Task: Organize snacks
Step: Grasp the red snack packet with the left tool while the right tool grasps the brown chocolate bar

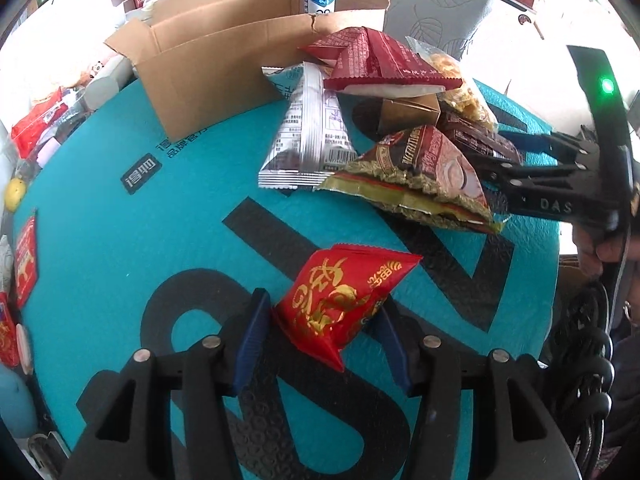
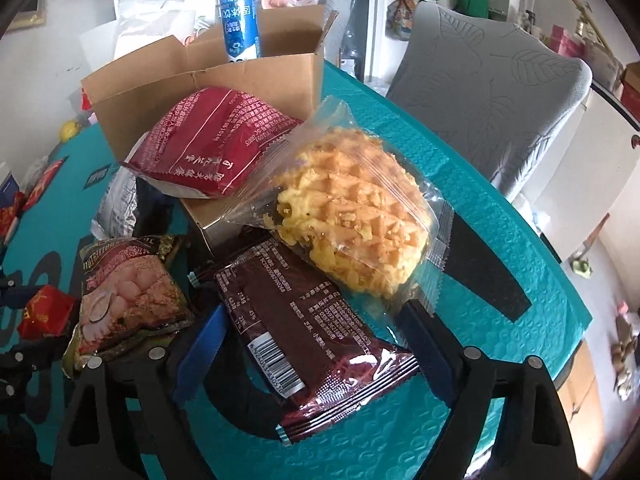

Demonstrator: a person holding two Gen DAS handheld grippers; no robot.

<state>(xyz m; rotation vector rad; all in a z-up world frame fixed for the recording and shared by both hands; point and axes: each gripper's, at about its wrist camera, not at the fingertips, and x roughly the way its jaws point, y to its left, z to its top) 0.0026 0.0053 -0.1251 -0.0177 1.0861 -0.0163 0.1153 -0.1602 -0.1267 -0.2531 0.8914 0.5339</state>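
Note:
My left gripper (image 1: 320, 320) is shut on a small red snack packet with gold print (image 1: 344, 296), held just above the teal mat (image 1: 120, 240). My right gripper (image 2: 312, 320) stands open around a dark brown packet (image 2: 312, 324) that lies between its blue fingers (image 2: 204, 340); it also shows in the left wrist view (image 1: 516, 156). A pile of snacks lies ahead: a clear-wrapped yellow pastry (image 2: 352, 208), a dark red packet (image 2: 216, 140), a green-edged packet (image 2: 128, 292), a silver packet (image 1: 308, 136) and a small gold box (image 1: 408, 110).
An open cardboard box (image 1: 208, 60) stands behind the pile with a blue and white can (image 2: 239, 24) in it. A grey cushioned chair (image 2: 500, 92) is at the far right. Red packets (image 1: 26, 260) lie at the mat's left edge.

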